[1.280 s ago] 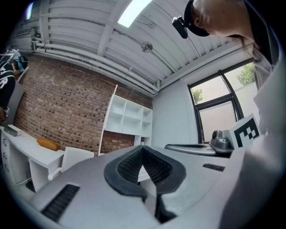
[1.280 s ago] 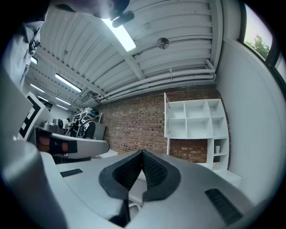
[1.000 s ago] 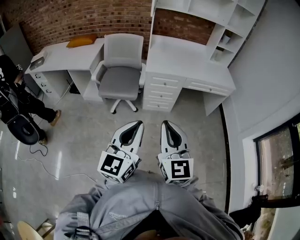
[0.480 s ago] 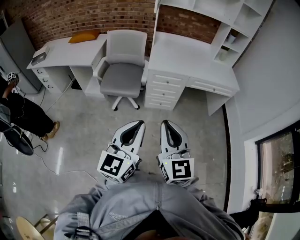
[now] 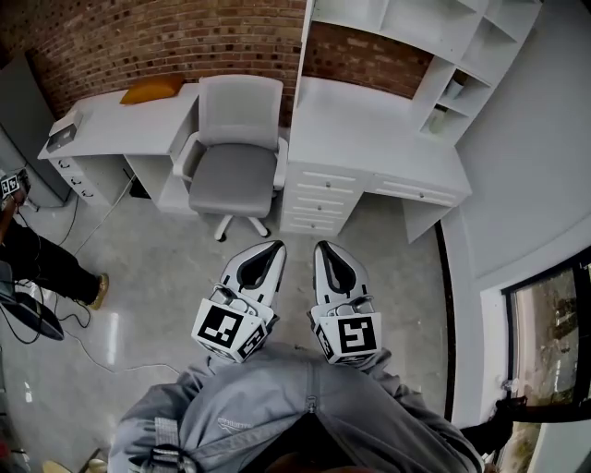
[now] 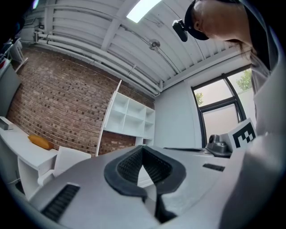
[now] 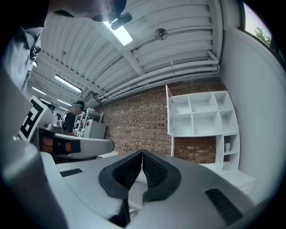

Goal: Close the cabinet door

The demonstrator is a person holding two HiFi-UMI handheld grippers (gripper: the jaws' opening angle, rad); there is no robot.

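Observation:
The white shelf cabinet (image 5: 434,37) stands on a white desk (image 5: 369,129) against the brick wall. Its door (image 5: 306,26) stands open, edge-on at the cabinet's left side; it also shows as a thin white panel in the left gripper view (image 6: 110,117) and the right gripper view (image 7: 168,109). Both grippers are held side by side close to my body, well short of the desk. My left gripper (image 5: 270,248) (image 6: 143,147) is shut with nothing in it. My right gripper (image 5: 323,248) (image 7: 142,153) is shut and empty too.
A grey office chair (image 5: 235,157) stands between the cabinet desk and a second white desk (image 5: 120,120) with an orange object (image 5: 152,90) on it. Drawers (image 5: 319,199) sit under the cabinet desk. A person (image 5: 37,259) and a floor cable (image 5: 83,351) are at the left. A window (image 5: 545,342) is at the right.
The desk, chair and cabinet have come nearer and lower in the head view as I moved towards them. Both grippers stay shut, side by side. The person at left has drifted down-left.

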